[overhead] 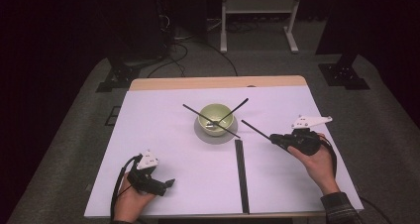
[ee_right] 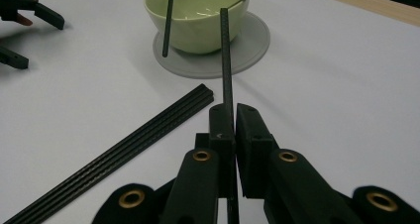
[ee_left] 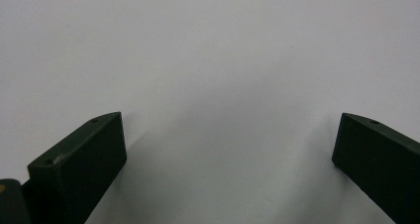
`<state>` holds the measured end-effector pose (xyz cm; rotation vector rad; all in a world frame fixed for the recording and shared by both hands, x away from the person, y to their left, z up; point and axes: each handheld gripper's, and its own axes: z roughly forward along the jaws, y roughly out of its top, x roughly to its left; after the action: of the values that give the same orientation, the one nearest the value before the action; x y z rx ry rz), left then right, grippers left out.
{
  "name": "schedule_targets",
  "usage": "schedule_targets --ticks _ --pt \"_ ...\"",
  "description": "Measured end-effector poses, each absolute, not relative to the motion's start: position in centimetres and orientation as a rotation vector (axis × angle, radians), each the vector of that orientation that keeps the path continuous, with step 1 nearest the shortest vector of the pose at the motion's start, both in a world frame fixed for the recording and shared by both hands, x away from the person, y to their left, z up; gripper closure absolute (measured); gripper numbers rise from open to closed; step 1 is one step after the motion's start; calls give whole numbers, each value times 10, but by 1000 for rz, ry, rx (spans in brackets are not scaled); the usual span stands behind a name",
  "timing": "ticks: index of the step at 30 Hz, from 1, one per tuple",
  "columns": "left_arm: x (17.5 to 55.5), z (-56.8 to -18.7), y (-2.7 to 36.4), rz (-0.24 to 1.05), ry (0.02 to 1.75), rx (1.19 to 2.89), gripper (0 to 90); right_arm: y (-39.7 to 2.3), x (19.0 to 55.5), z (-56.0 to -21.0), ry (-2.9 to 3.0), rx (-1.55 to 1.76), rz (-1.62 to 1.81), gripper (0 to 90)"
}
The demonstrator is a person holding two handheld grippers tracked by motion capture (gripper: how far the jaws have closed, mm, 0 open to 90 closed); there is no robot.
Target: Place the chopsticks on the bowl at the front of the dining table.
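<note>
A pale green bowl (overhead: 214, 116) stands on a grey round coaster (overhead: 200, 133) in the middle of the table. Two thin black rods (overhead: 233, 110) lie crossed over its rim. My right gripper (overhead: 272, 138) is to the right of the bowl, shut on a third black rod (overhead: 255, 129) whose far end points at the bowl. In the right gripper view the jaws (ee_right: 234, 116) pinch that rod (ee_right: 226, 60), and its tip reaches up near the bowl (ee_right: 198, 26) rim. My left gripper (overhead: 169, 183) rests near the front left of the table, open (ee_left: 230, 135) over the bare white sheet.
A flat bundle of black rods (overhead: 241, 177) lies on the white sheet (overhead: 163, 135), running from just below the coaster toward the front edge. It also shows in the right gripper view as the bundle (ee_right: 124, 147) left of the jaws. A white rack's legs (overhead: 257, 16) stand beyond the table.
</note>
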<state>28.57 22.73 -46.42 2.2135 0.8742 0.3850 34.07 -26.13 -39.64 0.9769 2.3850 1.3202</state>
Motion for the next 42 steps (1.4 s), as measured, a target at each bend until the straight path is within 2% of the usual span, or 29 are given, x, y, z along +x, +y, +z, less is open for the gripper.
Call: schedule_targets --ticks 42 --pt "286 -464 227 388 873 2215 0 -214 384 -375 2380 948 1367 857"
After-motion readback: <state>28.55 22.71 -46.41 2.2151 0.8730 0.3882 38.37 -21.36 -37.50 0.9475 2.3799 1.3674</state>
